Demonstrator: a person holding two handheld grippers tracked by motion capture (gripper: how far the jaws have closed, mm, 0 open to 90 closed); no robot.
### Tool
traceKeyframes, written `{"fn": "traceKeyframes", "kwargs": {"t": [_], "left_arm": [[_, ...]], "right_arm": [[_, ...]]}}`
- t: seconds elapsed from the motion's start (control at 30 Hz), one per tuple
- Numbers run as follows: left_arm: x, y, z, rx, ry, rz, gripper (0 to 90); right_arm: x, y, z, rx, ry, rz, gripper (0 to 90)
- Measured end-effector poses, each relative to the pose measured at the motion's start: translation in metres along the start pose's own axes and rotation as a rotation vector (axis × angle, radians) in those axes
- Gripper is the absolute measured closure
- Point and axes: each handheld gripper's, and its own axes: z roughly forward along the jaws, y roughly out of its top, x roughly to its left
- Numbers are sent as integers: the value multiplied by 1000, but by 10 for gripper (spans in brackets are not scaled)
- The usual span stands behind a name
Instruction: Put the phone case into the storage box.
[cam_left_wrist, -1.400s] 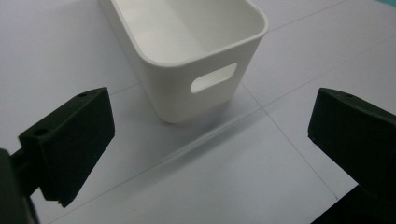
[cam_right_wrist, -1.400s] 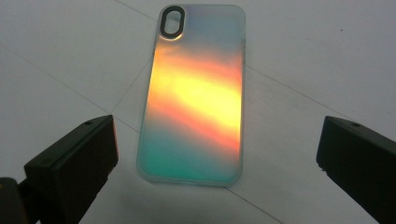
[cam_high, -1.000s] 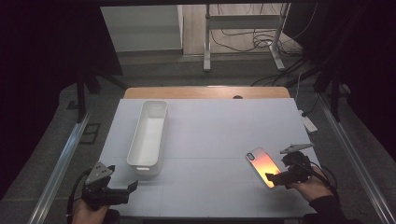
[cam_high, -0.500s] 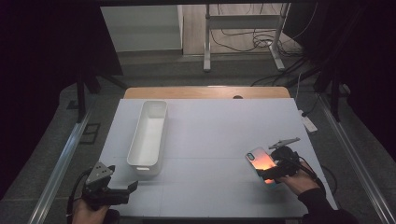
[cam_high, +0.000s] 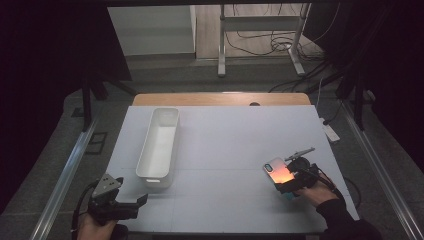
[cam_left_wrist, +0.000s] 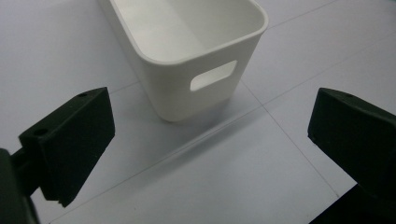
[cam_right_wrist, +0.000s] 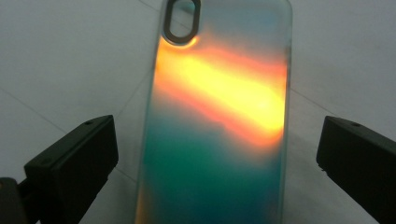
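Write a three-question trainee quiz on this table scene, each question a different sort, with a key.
1. True or false: the right hand-held gripper is clamped shut on the phone case.
2. Multiple choice: the white bin holds A) the phone case B) nothing visible C) a cable.
3. Fill in: in the left gripper view, the left hand-held gripper faces the bin's short end, which has a ____ cut-out.

Key:
1. False; the jaws stand open on either side of the case, which lies on the table.
2. B.
3. Handle.
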Motion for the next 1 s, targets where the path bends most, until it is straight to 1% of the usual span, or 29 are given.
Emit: {"fn": "traceKeyframes", "kwargs": {"t": [0.17,0.27,0.4,0.6,0.67,0.73,0.77,0.8,0.83,0.87,1.0], "left_arm": [[0,0,0,1,0,0,12],[0,0,0,2,1,2,12],[0,0,0,3,1,1,12],[0,0,0,5,2,1,12],[0,0,0,4,2,1,11],[0,0,0,4,2,1,12],[0,0,0,5,3,0,12],[0,0,0,5,3,1,11],[0,0,0,5,3,1,11],[-1,0,0,4,4,1,11],[-1,0,0,3,15,5,11]], "right_arm": [[-1,-2,10,39,0,-12,0],[1,-3,16,76,-12,-31,0],[1,-4,17,68,-17,-27,0],[1,-3,17,75,-11,-25,0],[1,-2,16,85,-12,-22,2],[1,-2,16,90,-15,-23,19],[1,-1,13,88,-11,-26,85],[0,-1,12,86,-10,-24,116],[0,-1,12,86,-10,-24,116],[-1,-1,10,83,-11,-21,156],[0,0,10,96,-19,-7,163]]}}
